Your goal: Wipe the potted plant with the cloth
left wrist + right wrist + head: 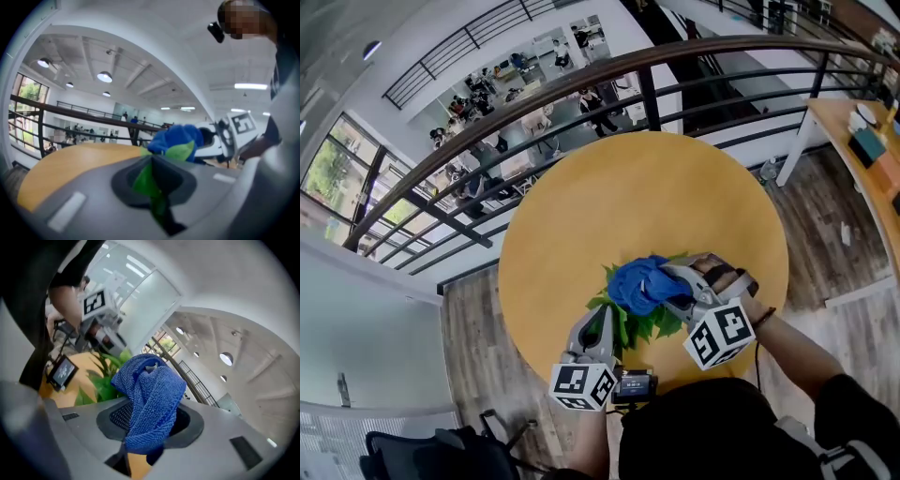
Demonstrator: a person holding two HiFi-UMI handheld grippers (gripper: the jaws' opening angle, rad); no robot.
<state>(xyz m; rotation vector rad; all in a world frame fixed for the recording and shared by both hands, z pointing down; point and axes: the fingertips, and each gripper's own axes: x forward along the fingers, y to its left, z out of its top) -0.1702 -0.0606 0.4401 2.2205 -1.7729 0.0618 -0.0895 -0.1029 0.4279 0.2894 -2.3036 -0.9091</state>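
Note:
The potted plant (639,321) with green leaves stands near the front edge of the round yellow table (656,197). My left gripper (598,323) is shut on one of its green leaves (146,180), at the plant's left side. A blue cloth (639,283) lies bunched on top of the foliage, with my right gripper (667,284) shut on it from the right. In the right gripper view the blue cloth (149,397) hangs folded between the jaws, with the plant's leaves (107,376) behind it. The pot itself is hidden under the leaves.
A dark railing (581,103) runs behind the table, with a lower floor and people beyond it. A wooden desk (862,141) with objects stands at the far right. A small black device with a screen (635,385) sits between my grippers.

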